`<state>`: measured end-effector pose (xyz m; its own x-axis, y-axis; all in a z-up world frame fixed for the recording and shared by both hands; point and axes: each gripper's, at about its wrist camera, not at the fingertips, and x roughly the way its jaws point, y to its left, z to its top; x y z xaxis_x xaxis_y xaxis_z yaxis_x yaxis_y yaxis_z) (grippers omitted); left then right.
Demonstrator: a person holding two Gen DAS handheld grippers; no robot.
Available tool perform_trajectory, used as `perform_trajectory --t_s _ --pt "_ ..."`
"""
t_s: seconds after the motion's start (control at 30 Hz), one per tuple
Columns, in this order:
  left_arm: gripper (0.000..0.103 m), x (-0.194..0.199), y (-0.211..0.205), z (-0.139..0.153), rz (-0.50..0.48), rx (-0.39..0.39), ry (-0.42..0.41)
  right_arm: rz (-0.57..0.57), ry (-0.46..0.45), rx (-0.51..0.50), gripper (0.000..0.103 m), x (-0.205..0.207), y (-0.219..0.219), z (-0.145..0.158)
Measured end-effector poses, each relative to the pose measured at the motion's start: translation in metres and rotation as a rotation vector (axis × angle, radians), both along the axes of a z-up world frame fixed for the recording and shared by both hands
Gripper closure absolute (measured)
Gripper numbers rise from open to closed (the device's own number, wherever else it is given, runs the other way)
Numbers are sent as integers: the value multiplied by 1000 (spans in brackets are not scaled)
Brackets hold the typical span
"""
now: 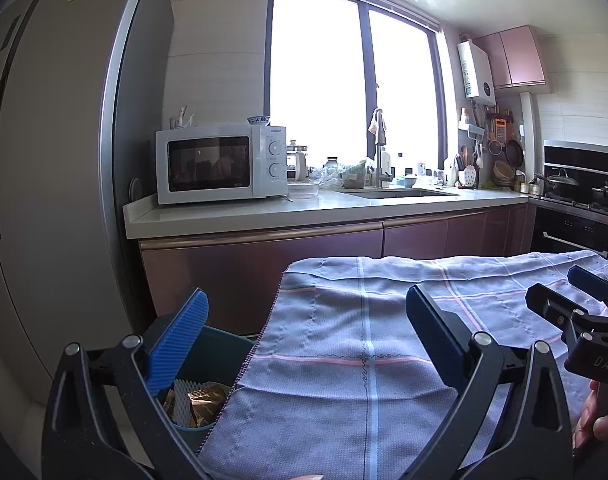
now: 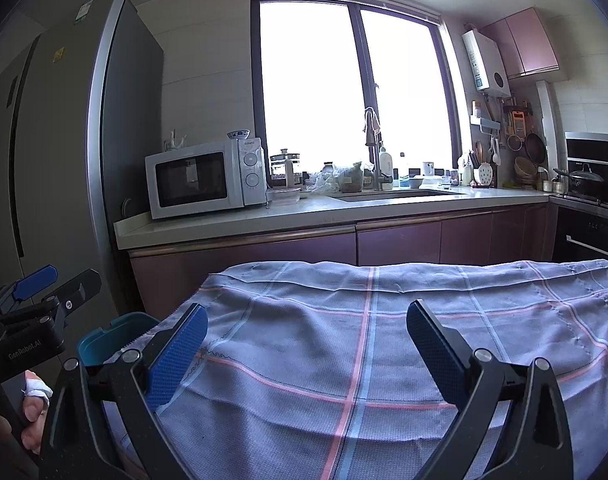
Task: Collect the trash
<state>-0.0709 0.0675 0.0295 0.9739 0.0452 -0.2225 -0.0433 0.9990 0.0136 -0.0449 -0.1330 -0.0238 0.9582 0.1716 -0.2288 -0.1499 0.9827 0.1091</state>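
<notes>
Trash point(image 1: 200, 402) sits in teal bin point(image 1: 220, 360) beside cloth-covered worktop point(image 1: 344, 360); none visible on it. Left claw point(image 1: 306, 334), right claw point(image 2: 306, 346) both released, empty. Collection looks finished; next, check for leftovers.

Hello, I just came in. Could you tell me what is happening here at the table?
A person holds a two-finger tool in each hand over a table covered with a checked cloth. The left tool and the right tool are both open and hold nothing. Beside the table's left edge stands a teal bin with wrappers already inside. No trash shows on the visible part of the cloth. Behind is a kitchen counter with a microwave.
</notes>
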Motion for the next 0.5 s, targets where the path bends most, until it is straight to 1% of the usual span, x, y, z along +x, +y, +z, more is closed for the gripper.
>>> perform_trajectory --t_s 0.5 --pt "6 1 -2 3 1 2 -3 6 0 0 7 3 -4 1"
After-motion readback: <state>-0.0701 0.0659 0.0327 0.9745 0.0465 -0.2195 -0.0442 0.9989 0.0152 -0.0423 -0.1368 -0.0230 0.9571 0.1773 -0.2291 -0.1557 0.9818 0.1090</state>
